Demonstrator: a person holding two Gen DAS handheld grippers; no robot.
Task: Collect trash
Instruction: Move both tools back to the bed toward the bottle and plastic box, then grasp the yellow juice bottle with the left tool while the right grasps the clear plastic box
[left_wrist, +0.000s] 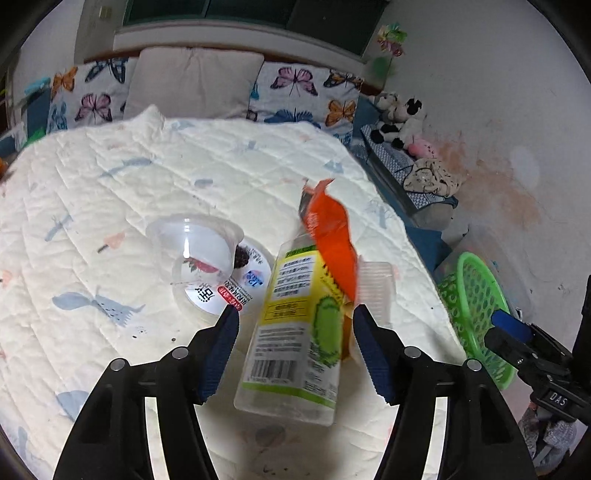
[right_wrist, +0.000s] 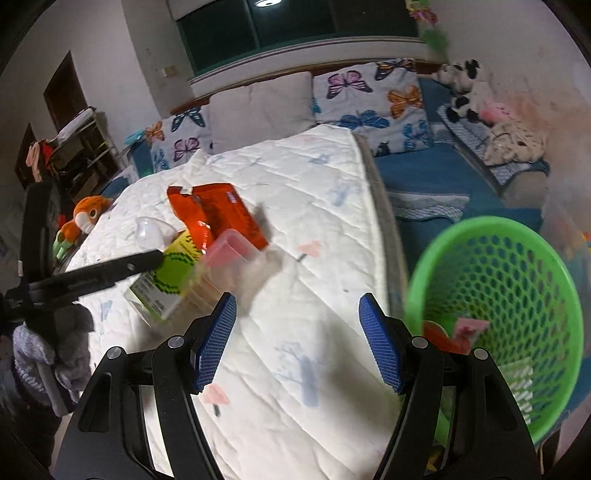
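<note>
Fingers of my left gripper (left_wrist: 295, 314) stand open around the clear bottle (left_wrist: 291, 332) with its yellow-green label, lying on the bed (left_wrist: 110, 184); I judge closing comes next. My right gripper (right_wrist: 297, 306) gapes empty beside the green basket (right_wrist: 517, 280).

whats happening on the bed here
A person is clearing trash off the bed with two hand-held grippers. The left hand-held gripper is open around a plastic bottle lying beside an orange wrapper and clear cups. The right hand-held gripper is open and empty near the green basket, which already holds some scraps.
</note>
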